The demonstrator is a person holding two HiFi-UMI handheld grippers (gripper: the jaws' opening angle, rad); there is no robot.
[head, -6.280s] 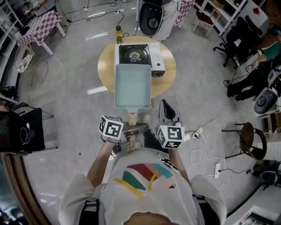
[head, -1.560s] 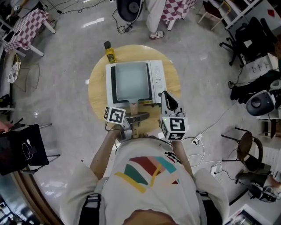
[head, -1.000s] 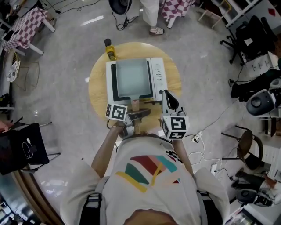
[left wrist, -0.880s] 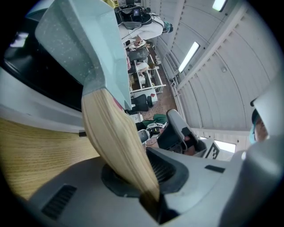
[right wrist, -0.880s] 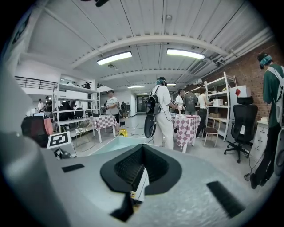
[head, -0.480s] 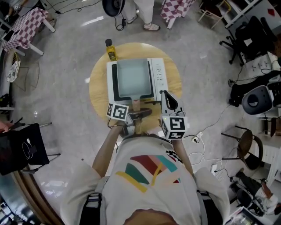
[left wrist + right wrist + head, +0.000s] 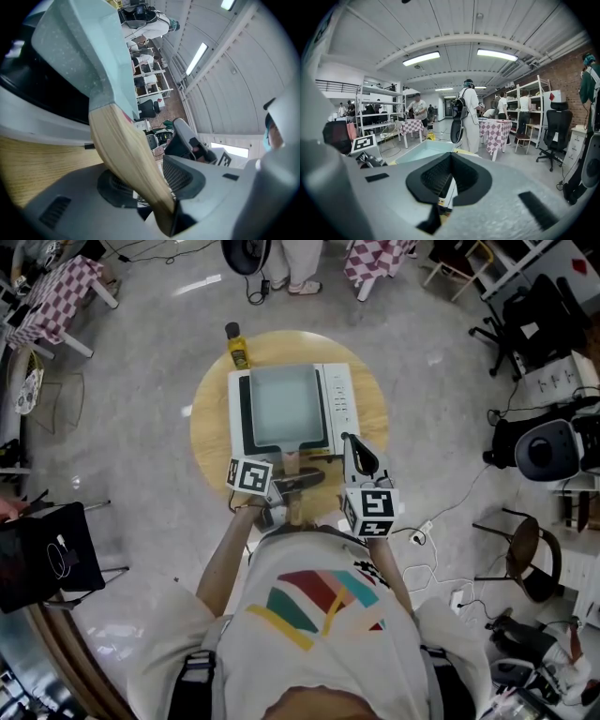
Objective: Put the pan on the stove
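Pan point(image 7: 284, 407) sits on the stove point(image 7: 337, 399). Its handle point(image 7: 126, 159) is between the left gripper's point(image 7: 302, 480) 2 jaws, which have just been opening. Right gripper point(image 7: 359, 454) is narrow and empty, just off the stove's front edge.

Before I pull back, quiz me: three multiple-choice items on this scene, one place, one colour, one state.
1. Where is the pan? A on the stove; B beside the stove; C held in the air.
2. What colour is the bottle on the table? A red; B yellow; C blue.
3. The left gripper and the handle: A jaws clamped on it; B jaws apart around it; C nowhere near it.
Key: 1 A, it covers the burner. 2 B, plainly yellow. 3 B, the jaws have just been opening and a gap shows beside the handle.
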